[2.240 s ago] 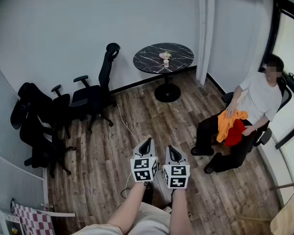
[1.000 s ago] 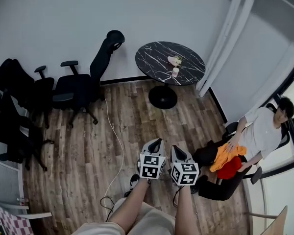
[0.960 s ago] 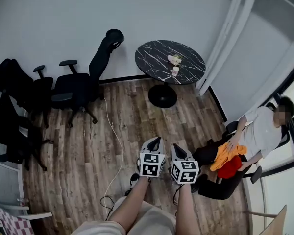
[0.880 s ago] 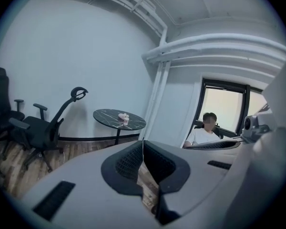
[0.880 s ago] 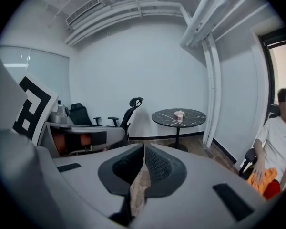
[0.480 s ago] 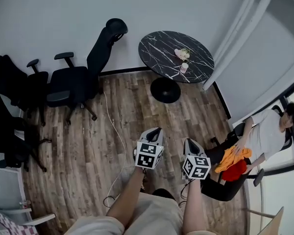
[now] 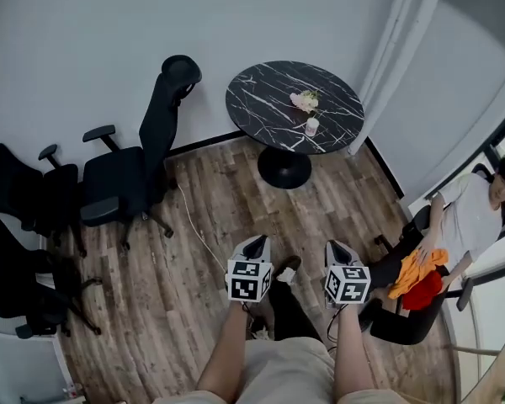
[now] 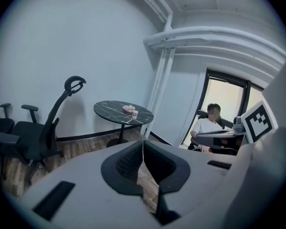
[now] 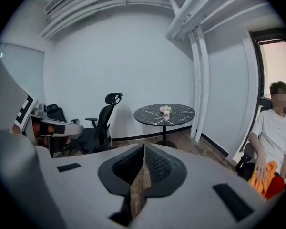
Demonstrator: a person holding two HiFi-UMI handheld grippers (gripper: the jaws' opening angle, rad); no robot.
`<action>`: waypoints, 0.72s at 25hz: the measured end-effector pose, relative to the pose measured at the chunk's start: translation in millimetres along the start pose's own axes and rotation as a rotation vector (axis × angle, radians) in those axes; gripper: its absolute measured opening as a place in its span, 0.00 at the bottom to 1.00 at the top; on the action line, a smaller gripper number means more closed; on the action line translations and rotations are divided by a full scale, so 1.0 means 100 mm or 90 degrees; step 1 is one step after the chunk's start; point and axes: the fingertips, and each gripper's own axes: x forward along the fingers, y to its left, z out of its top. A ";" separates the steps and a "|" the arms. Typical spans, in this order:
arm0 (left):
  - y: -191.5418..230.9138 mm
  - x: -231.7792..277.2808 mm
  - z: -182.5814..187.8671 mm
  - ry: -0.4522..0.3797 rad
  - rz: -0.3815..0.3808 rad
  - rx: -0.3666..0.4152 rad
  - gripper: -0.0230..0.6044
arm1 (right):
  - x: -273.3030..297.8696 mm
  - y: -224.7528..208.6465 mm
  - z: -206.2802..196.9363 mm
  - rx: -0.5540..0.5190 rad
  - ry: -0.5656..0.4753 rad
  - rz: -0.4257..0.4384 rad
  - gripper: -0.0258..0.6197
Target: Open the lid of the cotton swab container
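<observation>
Open floor [image 7: 236, 200] runs to the round table [image 7: 269, 108]; chairs [image 7: 122, 183] crowd its left.

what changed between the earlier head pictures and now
The left tool and right tool, side by side earlier, have spread apart, and the wearer's foot now shows between them, mid-step. Nothing was taken or let go: both tools stay shut and empty. The round table and the seated person stay put.

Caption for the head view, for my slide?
Both shut and empty, left gripper and right gripper above wood floor, facing a round black table with a small cup.
</observation>
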 end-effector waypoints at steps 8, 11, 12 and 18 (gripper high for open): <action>0.35 0.74 0.58 0.008 -0.018 0.040 0.07 | 0.84 -0.09 0.49 0.015 -0.003 0.016 0.09; 0.38 1.12 0.77 0.013 -0.025 0.052 0.07 | 1.17 -0.26 0.66 0.018 0.001 0.013 0.09; 0.40 1.26 0.83 0.015 -0.029 0.056 0.07 | 1.28 -0.33 0.72 0.019 0.002 0.009 0.09; 0.52 1.86 1.38 0.008 -0.043 0.082 0.07 | 1.83 -0.66 1.25 0.052 -0.020 0.000 0.09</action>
